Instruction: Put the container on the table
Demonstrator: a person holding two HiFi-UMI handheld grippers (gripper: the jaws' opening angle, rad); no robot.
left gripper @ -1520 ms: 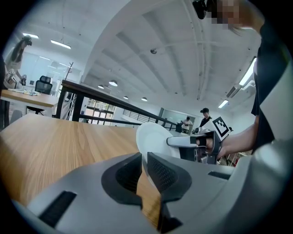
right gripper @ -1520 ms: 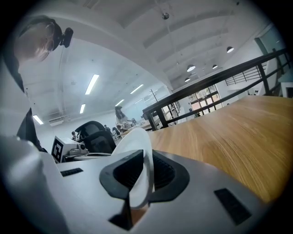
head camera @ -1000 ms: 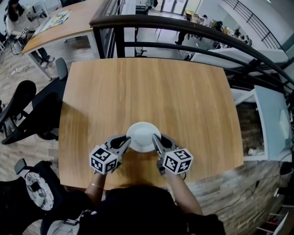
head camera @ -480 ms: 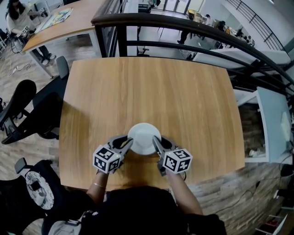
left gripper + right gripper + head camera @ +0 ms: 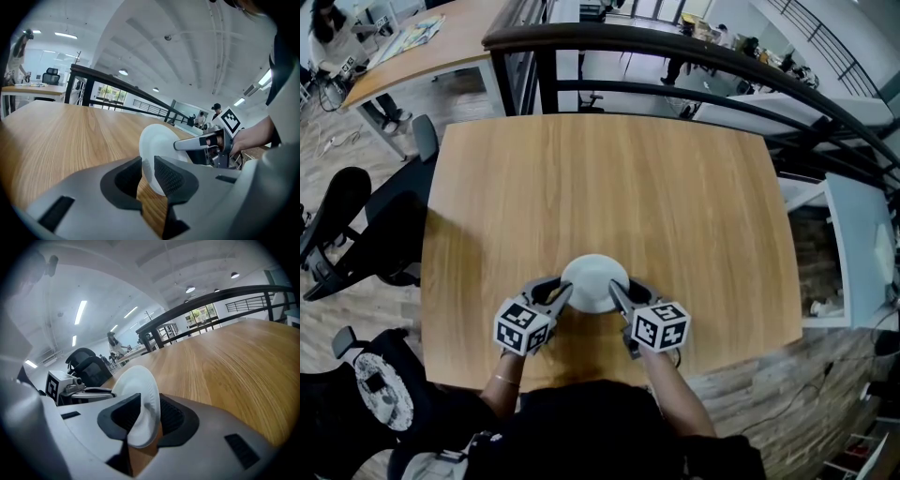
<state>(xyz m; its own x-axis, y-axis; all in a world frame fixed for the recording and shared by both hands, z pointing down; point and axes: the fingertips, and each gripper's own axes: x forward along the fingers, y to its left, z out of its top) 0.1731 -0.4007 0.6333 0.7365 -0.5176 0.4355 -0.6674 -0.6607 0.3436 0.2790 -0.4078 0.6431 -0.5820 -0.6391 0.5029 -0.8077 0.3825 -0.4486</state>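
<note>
Snagging of bowl (image 5: pixel 594 281) toward 6 o'clock on pull-back, left gripper (image 5: pixel 564 292) and right gripper (image 5: pixel 615 290) jaws just opening, apart around rim.

You're working in an open-plan office, on an upper level. Your table (image 5: pixel 609 169) is a plain wooden desk top. Just past its far edge runs a dark railing (image 5: pixel 675 52), and beyond that the room drops to a lower floor where people (image 5: pixel 216 111) stand. Left of the table, black swivel chairs (image 5: pixel 389 225) sit on a plank floor (image 5: pixel 356 309). Off the table's far-left corner stands a second desk (image 5: pixel 431 56) with papers (image 5: pixel 414 37) on it and a person (image 5: pixel 328 37) beside it. Above the table, long strip lights (image 5: pixel 80 311) run across a white ceiling (image 5: pixel 178 61).
</note>
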